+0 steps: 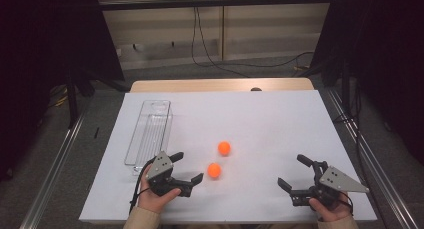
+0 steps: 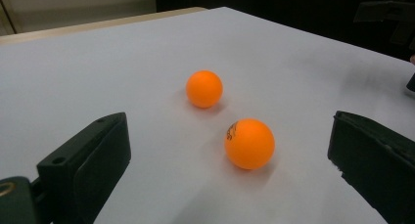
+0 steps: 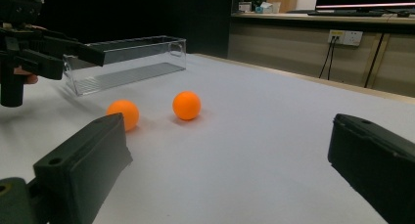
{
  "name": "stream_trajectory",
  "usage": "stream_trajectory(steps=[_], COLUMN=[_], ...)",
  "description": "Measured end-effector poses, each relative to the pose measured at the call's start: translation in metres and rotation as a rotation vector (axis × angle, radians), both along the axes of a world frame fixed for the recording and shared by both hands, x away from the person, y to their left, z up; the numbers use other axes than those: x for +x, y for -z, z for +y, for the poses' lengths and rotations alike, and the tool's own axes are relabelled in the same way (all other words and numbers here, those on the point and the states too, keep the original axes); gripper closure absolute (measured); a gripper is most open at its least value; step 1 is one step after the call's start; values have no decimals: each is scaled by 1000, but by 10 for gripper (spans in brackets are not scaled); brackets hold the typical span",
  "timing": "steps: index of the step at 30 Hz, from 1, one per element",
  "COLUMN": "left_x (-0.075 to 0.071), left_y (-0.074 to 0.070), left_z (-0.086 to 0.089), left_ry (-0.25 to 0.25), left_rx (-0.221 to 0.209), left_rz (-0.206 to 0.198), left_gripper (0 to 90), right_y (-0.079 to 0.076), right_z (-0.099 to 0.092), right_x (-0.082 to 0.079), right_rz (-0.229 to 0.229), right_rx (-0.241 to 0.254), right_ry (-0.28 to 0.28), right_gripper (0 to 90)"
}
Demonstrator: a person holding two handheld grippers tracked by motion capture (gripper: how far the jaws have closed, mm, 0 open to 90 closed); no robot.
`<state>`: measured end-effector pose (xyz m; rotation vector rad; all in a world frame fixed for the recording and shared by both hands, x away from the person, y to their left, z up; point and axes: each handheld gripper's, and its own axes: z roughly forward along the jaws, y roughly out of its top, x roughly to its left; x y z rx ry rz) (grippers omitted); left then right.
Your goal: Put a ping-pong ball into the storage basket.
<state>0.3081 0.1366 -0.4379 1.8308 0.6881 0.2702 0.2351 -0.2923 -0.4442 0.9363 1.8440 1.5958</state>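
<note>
Left tongs (image 1: 190,166) sitting released, jaws spread wide, aiming at nearer orange ball (image 1: 214,170) just beside them, not touching. Right tongs (image 1: 291,170) also resting released, grasping nothing, well apart from both balls. Second orange ball (image 1: 224,148) lying near first, slightly farther up white surface (image 1: 260,124). Clear plastic tray (image 1: 150,131) standing at left, lengthwise, just beyond left hand (image 1: 157,196).

Both forearms enter from below; the left hand-held gripper (image 1: 189,167) and right hand-held gripper (image 1: 294,172) face each other, jaws spread wide, gripping nothing.
</note>
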Motion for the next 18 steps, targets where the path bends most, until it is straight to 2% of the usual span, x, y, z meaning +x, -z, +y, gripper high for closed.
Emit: stream_trajectory(steps=[18], left_x=[3], left_y=[4], left_z=[-13], left_ry=[38], left_rx=[25], left_rz=[21], left_gripper=[25], right_y=[0], right_z=[1], right_x=[0], right_rz=[-2], right_rx=[-2], right_ry=[-5], right_gripper=[9])
